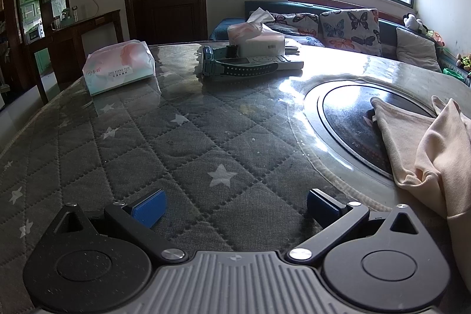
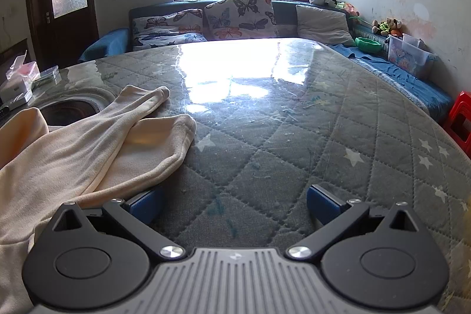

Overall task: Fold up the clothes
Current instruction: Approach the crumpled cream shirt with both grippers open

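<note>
Two grippers are hanging over the bench, left gripper and right gripper, fingers spread wide and empty. You're seeing one cream garment lying at the right gripper's near left. Only your left view is showing two tissue packs; the nearer pack reads "ZHU XIANG YUN".

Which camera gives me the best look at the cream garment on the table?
The right wrist view. There the cream garment spreads across the left side, with both cuffed ends lying on the table. The left wrist view catches only part of it at the right edge, draped over the dark round inset.
</note>
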A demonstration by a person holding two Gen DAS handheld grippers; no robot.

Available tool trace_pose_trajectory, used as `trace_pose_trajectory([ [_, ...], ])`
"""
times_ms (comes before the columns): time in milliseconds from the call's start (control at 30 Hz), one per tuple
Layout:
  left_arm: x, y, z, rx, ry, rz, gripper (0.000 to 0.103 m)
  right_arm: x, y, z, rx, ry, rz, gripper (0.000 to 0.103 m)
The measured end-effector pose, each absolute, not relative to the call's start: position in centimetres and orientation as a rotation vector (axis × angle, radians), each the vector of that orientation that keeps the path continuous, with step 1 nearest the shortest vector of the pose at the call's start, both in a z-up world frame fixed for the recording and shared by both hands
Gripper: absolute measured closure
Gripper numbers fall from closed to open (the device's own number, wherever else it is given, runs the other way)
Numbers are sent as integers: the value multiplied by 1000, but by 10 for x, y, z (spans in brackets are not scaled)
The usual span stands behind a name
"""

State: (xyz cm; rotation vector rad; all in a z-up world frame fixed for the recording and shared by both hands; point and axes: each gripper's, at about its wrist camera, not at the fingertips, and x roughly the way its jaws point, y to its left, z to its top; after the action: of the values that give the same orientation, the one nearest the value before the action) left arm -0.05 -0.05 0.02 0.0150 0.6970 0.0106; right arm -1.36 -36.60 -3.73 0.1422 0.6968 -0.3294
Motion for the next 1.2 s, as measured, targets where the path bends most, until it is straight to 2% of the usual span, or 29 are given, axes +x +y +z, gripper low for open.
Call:
trace_pose_trajectory([
  [433,-45,-45,17,18,722,-10,0,-27,-360,-36,125,697,-312,0],
  [1200,-88,-89,34,65,727,-90,0,-99,-291,-10,74,643,-70,1],
])
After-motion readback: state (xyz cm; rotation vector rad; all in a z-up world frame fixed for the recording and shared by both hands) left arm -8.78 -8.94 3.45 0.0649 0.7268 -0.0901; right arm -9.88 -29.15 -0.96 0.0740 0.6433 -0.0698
